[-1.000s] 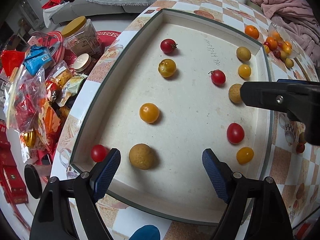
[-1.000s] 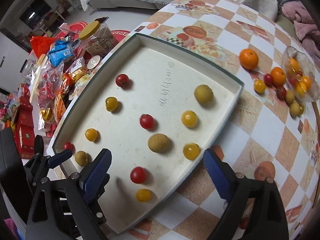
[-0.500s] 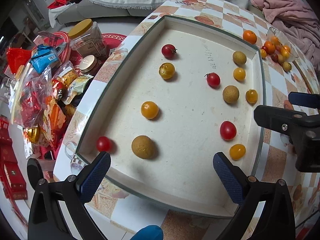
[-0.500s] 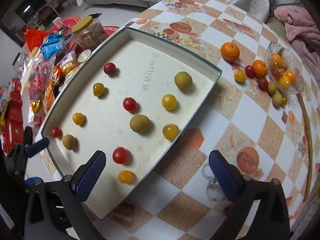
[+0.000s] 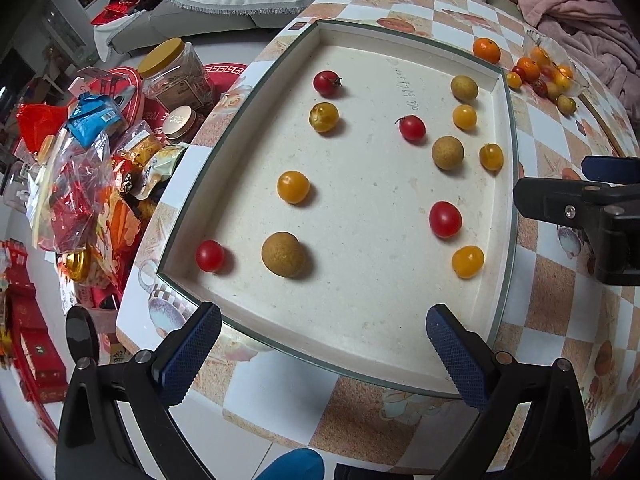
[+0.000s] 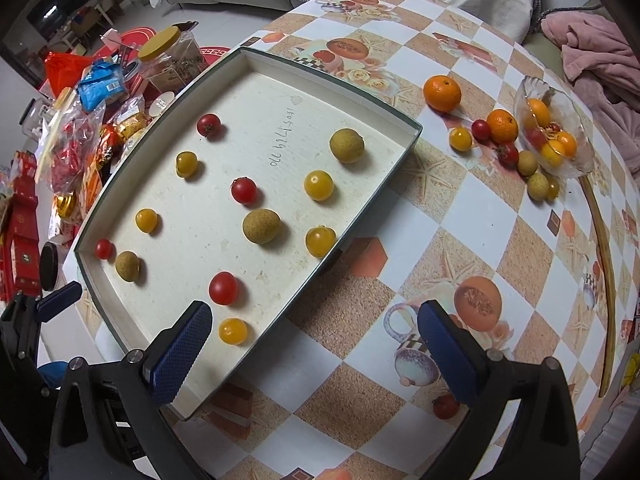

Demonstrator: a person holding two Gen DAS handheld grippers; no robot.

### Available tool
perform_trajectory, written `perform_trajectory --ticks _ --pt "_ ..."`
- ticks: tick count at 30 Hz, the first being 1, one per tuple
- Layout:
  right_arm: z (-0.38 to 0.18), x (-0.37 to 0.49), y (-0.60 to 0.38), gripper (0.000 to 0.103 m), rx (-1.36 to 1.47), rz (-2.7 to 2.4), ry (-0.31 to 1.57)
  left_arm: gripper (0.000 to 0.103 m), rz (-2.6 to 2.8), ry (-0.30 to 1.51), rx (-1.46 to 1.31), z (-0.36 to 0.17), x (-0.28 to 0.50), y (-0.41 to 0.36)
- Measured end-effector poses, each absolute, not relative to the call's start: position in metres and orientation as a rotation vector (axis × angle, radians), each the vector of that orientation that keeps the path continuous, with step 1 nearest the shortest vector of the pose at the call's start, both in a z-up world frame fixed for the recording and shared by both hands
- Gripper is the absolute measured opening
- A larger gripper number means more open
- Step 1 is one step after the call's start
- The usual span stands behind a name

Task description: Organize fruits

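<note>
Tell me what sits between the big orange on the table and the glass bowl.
In the right wrist view, a yellow tomato, a red tomato and a smaller orange lie between the big orange and the glass bowl.

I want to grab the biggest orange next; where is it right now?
In the right wrist view the big orange sits on the checkered table, outside the tray past its far right corner, left of the glass bowl.

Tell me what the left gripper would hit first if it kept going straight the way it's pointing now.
Probably the near rim of the tray, which lies just ahead of the open left gripper. If it passes above that rim, the brown longan is the nearest fruit, slightly left of centre. Height above the tray is hard to judge.
</note>
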State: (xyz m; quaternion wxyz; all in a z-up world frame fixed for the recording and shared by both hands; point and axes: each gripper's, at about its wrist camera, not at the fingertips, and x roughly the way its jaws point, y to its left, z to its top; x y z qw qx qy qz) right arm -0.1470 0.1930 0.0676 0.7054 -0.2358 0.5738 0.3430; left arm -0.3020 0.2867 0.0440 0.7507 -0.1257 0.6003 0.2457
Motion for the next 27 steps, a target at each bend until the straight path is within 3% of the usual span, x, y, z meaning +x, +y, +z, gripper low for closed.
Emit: perform_trajectory --ticks 27 --pt "0.066 -0.150 0.192 0.103 -0.544 0.763 1.281 0.103 0.510 1.304 -0.227 0.047 -0.290 0.270"
